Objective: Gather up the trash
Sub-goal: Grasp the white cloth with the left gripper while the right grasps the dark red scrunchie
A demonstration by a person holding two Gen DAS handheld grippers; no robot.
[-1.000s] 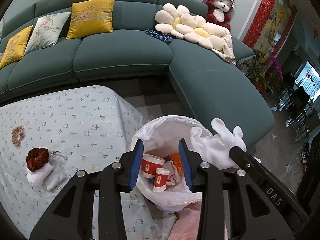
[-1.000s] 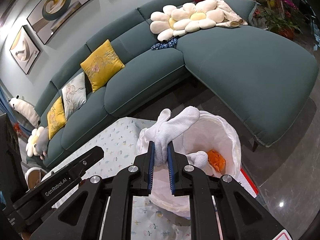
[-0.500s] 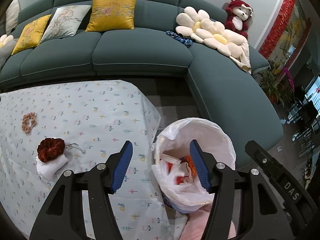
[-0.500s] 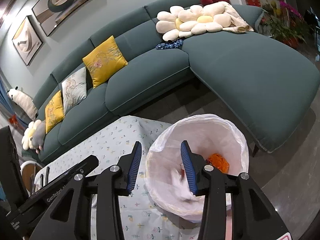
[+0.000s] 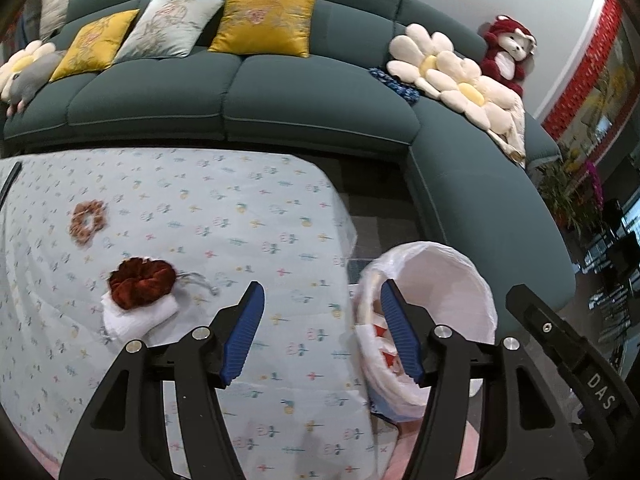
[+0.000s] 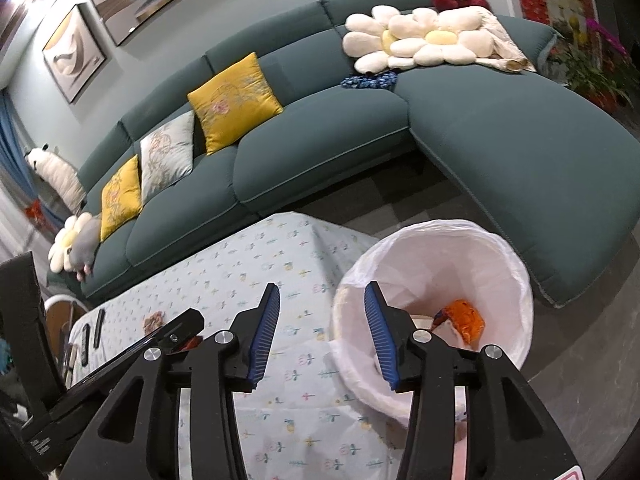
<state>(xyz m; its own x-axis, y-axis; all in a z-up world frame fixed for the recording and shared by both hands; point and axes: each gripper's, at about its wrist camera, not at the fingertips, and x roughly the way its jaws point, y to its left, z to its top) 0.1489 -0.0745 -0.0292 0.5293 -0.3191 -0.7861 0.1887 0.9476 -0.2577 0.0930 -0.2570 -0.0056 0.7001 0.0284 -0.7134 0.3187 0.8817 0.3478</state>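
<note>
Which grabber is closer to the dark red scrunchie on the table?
Left. The left gripper is open just right of the red scrunchie; the right gripper is open beside the bin.

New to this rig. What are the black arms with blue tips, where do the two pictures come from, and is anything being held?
A person holds one two-finger gripper in each hand; each carries a fisheye camera looking along its blue-padded fingers. The left gripper and right gripper are both open and hold nothing. Below them is a table under a floral tablecloth. On it lie a dark red scrunchie on a folded white cloth and an orange scrunchie. Beside the table stands a white-lined trash bin with rubbish inside.
</note>
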